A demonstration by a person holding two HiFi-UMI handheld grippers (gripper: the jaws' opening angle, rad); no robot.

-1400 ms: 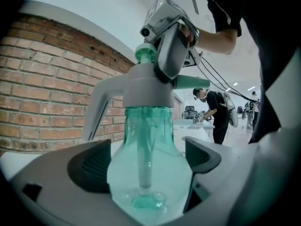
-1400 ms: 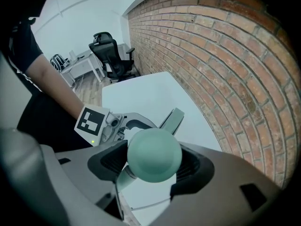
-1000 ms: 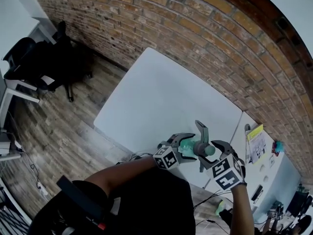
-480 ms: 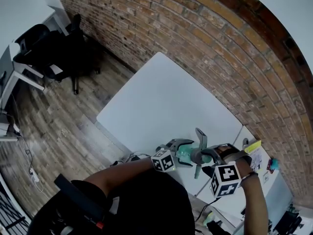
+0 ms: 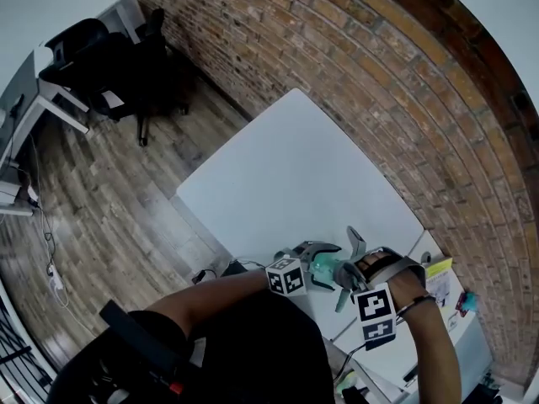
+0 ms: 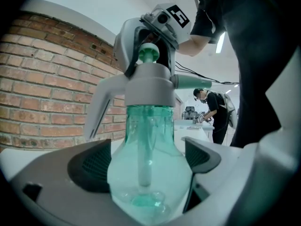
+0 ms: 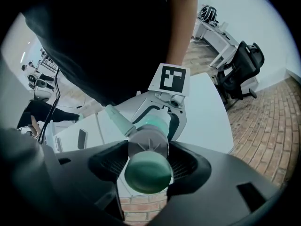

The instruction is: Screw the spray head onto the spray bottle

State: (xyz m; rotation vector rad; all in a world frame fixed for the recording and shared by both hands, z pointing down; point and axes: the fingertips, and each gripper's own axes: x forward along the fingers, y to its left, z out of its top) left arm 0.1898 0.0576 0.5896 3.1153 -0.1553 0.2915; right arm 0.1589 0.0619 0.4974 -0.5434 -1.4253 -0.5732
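The teal spray bottle (image 6: 148, 173) sits between the pads of my left gripper (image 6: 146, 160), which is shut on its round body and holds it upright. The grey spray head (image 6: 146, 86) with its green cap (image 7: 146, 171) sits on the bottle's neck, its trigger (image 5: 357, 241) sticking out to one side. My right gripper (image 7: 146, 160) comes down from above, pads shut on the head's grey collar (image 7: 148, 143). In the head view both grippers meet over the white table's near edge, the left gripper (image 5: 313, 263) at the left and the right gripper (image 5: 352, 269) beside it.
The white table (image 5: 286, 175) stands against a brick wall (image 5: 379, 82). A second white desk (image 5: 438, 310) with a yellow item (image 5: 439, 268) adjoins it at the right. A black office chair (image 5: 109, 66) stands on the wood floor at the far left. A person (image 6: 214, 114) stands in the background.
My right gripper has rolled about the spray head and sunk a little; its marker cube now sits lower in the head view. The left gripper and bottle have kept still.
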